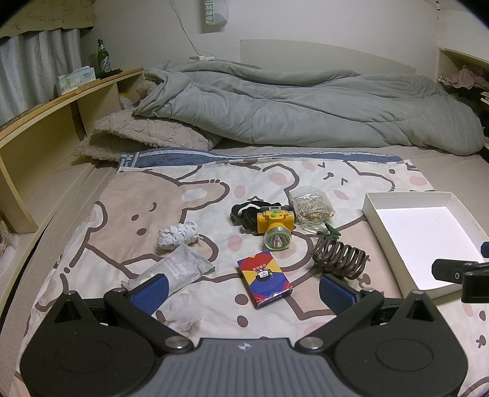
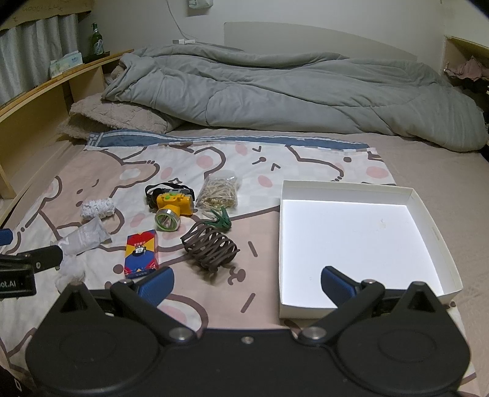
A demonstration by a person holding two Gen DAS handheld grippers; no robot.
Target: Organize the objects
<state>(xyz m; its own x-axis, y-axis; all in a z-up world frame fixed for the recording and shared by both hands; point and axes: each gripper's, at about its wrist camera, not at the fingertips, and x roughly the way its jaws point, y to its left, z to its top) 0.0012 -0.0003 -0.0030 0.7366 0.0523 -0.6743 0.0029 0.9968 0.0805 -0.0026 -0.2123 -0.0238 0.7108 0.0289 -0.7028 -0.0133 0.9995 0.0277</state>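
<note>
Left claw [image 1: 241,290] and right claw [image 2: 247,284] both gape wide, empty, so I've sorted nothing: headlamp [image 2: 172,209], card box [image 2: 142,255], hair claw clip [image 2: 211,249] lie on bed, white box [image 2: 351,189] empty.

A bed [image 1: 458,171] with a rumpled grey duvet [image 1: 305,107] against a white wall [image 1: 305,21]

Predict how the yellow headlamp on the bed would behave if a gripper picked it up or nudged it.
The yellow headlamp looks like hard plastic, so its body should stay stiff in a grip. Its black strap lies loose behind it and would probably dangle or drag. The round lens housing rests on soft bedding, so a nudge may tip it rather than slide it.
</note>
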